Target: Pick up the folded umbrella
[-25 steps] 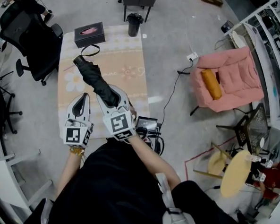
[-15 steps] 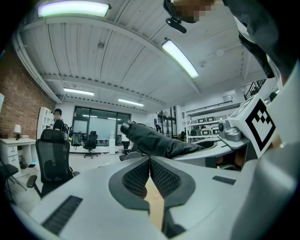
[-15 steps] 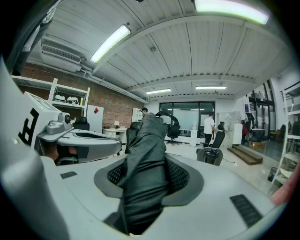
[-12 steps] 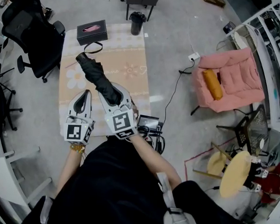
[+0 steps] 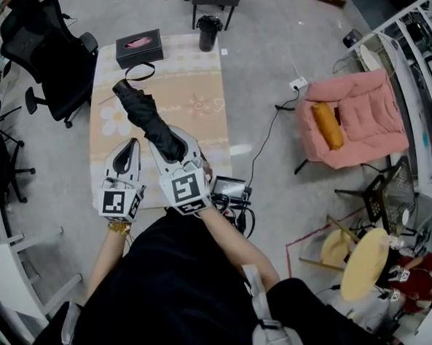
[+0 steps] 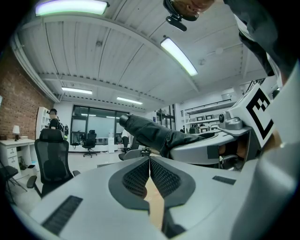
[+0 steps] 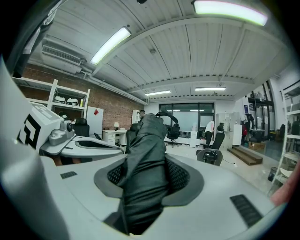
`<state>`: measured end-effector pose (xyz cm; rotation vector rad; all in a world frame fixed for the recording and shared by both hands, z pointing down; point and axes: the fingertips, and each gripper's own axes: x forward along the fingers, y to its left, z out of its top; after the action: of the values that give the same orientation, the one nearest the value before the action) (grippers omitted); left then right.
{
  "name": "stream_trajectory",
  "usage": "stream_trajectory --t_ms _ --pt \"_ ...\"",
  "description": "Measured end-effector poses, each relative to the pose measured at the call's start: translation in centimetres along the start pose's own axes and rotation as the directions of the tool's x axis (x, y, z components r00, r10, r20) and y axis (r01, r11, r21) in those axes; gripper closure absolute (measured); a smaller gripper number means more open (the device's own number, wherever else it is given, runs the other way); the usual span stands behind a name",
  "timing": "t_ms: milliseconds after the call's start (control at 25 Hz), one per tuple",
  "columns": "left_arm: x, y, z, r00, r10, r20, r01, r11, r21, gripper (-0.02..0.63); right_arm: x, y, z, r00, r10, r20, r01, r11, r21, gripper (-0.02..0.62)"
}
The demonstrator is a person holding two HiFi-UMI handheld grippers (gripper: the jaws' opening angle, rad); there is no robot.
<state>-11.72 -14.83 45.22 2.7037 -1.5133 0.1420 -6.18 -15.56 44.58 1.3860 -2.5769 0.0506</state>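
my right gripper (image 5: pixel 172 141) is clamped on the umbrella (image 5: pixel 142 111) near one end. the rest sticks out toward 11 o'clock over the table (image 5: pixel 204 124), clear of it as far as i can judge. left gripper (image 5: pixel 129 148), at 9 o'clock of the right, is pinched together on nothing. i'd lift slowly with a level wrist, since the long end could droop or slip.

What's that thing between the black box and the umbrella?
A black strap loop sits there, between the black box and the far end of the umbrella. The head view shows it.
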Motion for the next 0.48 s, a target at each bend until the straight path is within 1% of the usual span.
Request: stream_trajectory --t_ms 480 --pt "0.1 -1.2 0.0 1.000 -0.028 -0.004 0.028 1.000 0.007 0.592 -0.8 -0.5 -0.2 1.000 -0.008 0.016 0.008 1.000 0.025 0.419"
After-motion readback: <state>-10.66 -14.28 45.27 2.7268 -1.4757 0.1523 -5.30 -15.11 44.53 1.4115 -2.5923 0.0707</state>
